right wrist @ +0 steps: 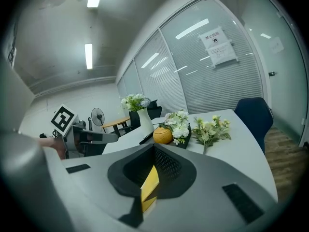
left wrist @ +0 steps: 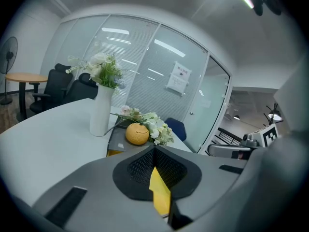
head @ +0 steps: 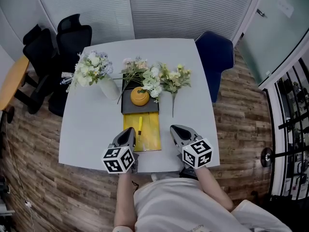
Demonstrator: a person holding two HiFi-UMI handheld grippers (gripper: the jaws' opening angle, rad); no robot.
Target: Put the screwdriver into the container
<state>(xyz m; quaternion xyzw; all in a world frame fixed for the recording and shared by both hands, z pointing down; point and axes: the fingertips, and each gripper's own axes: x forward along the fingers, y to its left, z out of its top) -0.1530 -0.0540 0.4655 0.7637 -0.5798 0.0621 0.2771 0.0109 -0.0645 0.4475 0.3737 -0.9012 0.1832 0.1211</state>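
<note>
screwdriver (head: pixel 140 125): yellow-handled, laid lengthwise on the yellow tray (head: pixel 152 138), towards its far end, between the two grippers.
container: probably the yellow tray. its rim is too shallow in the head view for this to be settled, and a dark grey tray (head: pixel 127 108) bearing an orange round pot (head: pixel 140 96) is set just behind it.
task state: if the yellow tray is meant, the screwdriver lies where it is wanted and nothing is left. if the grey tray is meant, a transfer is outstanding.
left gripper (head: pixel 130 130): jaws pressed together with nothing clamped. it is held low over the near edge of the table (head: pixel 91 129), pointed forward and slightly down, at the yellow tray's left rim.
right gripper (head: pixel 175 128): jaws likewise met and nothing held. the same forward, slightly lowered pose is kept just right of the yellow tray.
</note>
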